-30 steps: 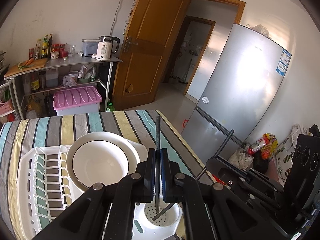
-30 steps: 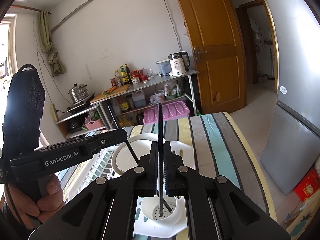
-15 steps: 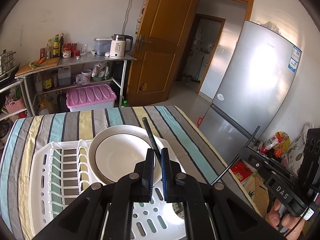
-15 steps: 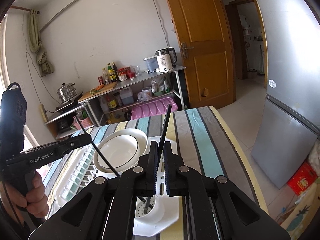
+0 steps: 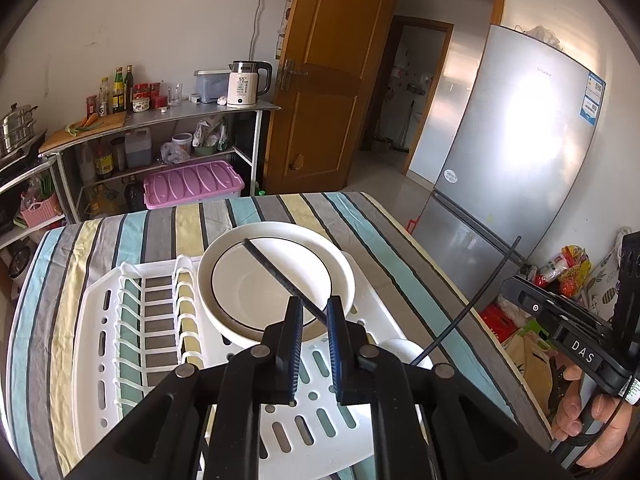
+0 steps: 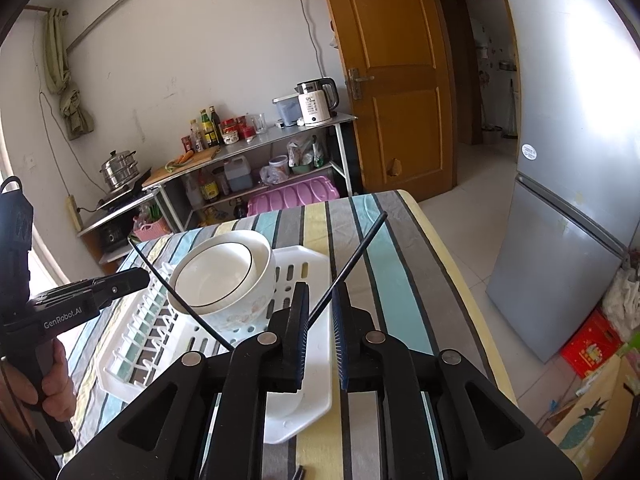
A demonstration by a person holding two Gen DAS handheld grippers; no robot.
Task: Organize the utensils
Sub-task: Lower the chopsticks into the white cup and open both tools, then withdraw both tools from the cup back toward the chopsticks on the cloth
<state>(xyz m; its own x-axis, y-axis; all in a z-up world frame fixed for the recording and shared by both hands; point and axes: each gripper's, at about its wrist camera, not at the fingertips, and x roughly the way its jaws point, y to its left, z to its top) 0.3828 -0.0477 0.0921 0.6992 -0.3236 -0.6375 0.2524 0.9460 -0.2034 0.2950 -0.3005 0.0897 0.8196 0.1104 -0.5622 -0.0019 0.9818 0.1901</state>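
Release step: left gripper (image 5: pixel 313 312) and right gripper (image 6: pixel 320 300), jaws opening, each free a thin black chopstick (image 5: pixel 280 276) (image 6: pixel 352 256) apparently into the white plastic rack's round cup (image 5: pixel 404 354); next, withdraw clear.

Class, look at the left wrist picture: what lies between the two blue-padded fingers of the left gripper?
In the left wrist view, a black chopstick slants through the left gripper, whose jaws are opening, and leans back over the white bowl.

Bright daylight, fridge (image 5: pixel 516 152) glare, fisheye-dark corners.
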